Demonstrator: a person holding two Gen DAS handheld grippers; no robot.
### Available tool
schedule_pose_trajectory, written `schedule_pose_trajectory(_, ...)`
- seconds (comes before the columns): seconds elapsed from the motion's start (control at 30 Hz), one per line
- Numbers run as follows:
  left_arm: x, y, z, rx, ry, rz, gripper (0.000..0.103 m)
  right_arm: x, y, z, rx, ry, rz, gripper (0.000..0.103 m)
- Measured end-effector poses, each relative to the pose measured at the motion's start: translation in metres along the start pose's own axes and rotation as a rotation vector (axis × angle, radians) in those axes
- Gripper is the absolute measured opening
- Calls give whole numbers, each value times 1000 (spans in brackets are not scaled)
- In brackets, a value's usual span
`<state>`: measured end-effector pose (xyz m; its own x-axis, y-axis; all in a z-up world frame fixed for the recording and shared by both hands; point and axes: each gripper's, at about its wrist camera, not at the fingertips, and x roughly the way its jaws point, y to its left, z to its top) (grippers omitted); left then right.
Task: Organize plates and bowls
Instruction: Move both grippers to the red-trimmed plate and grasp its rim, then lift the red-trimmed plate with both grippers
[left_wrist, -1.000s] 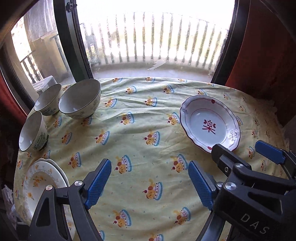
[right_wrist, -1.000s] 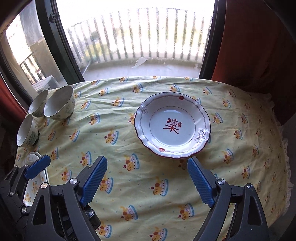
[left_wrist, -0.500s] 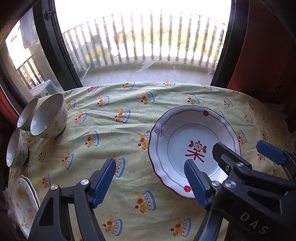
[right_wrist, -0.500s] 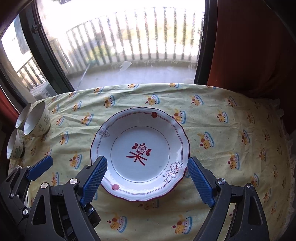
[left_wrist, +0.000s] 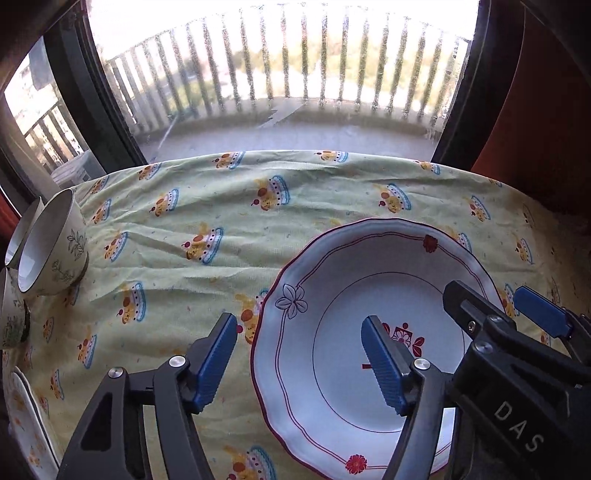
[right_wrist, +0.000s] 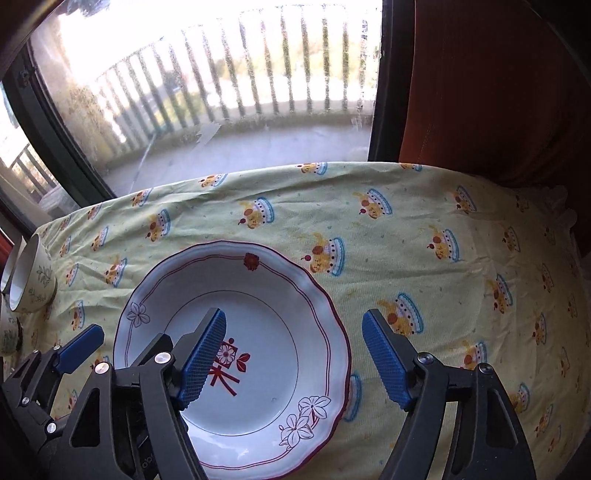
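Note:
A white deep plate with a red scalloped rim (left_wrist: 332, 325) (right_wrist: 266, 314) lies on the yellow tablecloth. My left gripper (left_wrist: 301, 363) straddles its left rim, one blue pad outside over the cloth and one over the well. My right gripper (right_wrist: 295, 362) straddles the right rim the same way. Both jaws are closing, and no pad presses on the plate. Three cream bowls with leaf prints (left_wrist: 51, 247) (right_wrist: 31, 277) stand at the table's left edge. A stack of flowered plates (left_wrist: 22, 406) shows at the lower left.
The yellow cloth (left_wrist: 303, 199) covers a round table that ends just before a large window with a dark frame (left_wrist: 99, 103). A red curtain (right_wrist: 498, 92) hangs at the right. Bare cloth lies between the bowls and the plate.
Both grippers have moved forward and down towards the red-rimmed plate, which now fills the lower part of both views. Their jaws have narrowed, and each now has a rim between its pads.

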<state>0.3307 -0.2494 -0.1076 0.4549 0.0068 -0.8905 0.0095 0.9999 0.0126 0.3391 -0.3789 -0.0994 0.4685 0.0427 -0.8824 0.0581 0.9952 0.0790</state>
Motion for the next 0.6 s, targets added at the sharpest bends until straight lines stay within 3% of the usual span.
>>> schedule_pose_trajectory(0.3,17,-6,-3,30,23,-1,62,26,-5,-1,8,54,-9,59)
schedule_pose_trajectory(0.6,11,0,-12,38,49,-9,61,17,-6,-10,14,67,0,55)
